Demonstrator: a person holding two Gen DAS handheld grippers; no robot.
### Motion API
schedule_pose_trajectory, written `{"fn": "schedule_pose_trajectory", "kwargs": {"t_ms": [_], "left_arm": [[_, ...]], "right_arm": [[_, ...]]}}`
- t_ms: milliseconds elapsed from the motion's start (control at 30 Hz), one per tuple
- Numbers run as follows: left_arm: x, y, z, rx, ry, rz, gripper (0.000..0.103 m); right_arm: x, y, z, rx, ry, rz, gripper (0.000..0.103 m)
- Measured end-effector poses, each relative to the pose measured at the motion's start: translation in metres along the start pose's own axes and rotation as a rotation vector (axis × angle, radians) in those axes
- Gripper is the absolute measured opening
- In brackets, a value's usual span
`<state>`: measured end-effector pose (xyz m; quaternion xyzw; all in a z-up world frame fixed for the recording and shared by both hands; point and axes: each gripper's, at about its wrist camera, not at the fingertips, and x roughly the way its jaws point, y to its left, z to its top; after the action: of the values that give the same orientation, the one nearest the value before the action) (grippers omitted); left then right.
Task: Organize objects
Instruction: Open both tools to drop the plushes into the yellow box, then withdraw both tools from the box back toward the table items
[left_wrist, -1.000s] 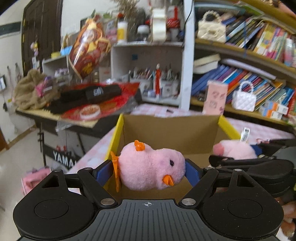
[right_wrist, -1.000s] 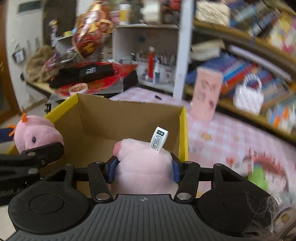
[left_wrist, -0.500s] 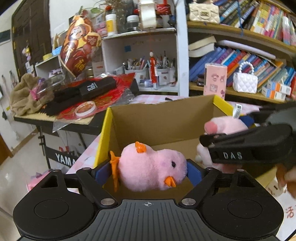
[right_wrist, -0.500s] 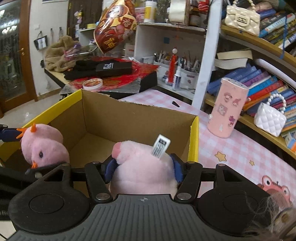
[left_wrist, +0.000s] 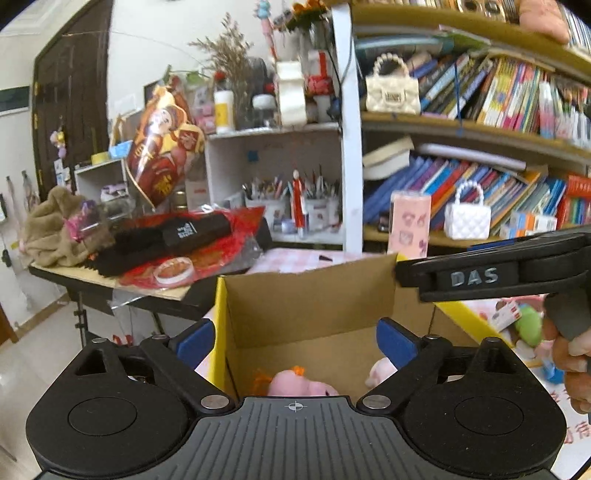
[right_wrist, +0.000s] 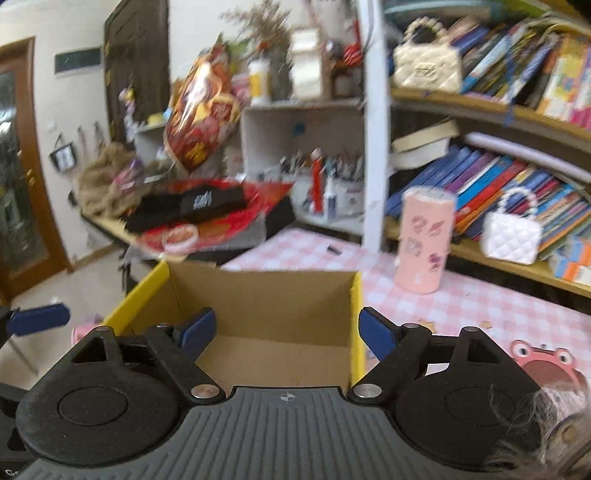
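Observation:
A cardboard box with yellow rims stands on the pink checked table. Two pink plush toys lie on its floor: one with orange trim and a second to its right, both partly hidden by my left gripper's body. My left gripper hangs over the box's near left corner, its jaws opening with nothing between them. My right gripper is above the box, jaws opening and empty; the plush toys are hidden in the right wrist view. The right gripper's body shows at the right.
A pink patterned cylinder stands on the table behind the box. A frog toy lies at the right. Shelves of books and white handbags line the back. A cluttered side desk stands left. A hand holds the right gripper.
Both grippers have let go of their pink plush toys, which now lie in the box. Both sets of jaws have spread wide and both grippers have risen above the box.

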<state>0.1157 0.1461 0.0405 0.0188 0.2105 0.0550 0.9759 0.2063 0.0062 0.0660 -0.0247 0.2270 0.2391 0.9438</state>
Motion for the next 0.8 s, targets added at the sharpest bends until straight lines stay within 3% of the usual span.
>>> {"fn": "schedule_pose_trajectory", "kwargs": {"t_ms": [233,800], "left_arm": [[-0.032,0.014,-0.016,-0.053,0.002,0.006,0.098],[-0.097,0.033,-0.082,-0.099,0.175,-0.002,0.098]], "right_arm": [[-0.045,0.006,-0.017,0.045,-0.019,-0.114,0.084],[-0.112,0.067,-0.116,0.127,0.195,-0.264,0.084]]}}
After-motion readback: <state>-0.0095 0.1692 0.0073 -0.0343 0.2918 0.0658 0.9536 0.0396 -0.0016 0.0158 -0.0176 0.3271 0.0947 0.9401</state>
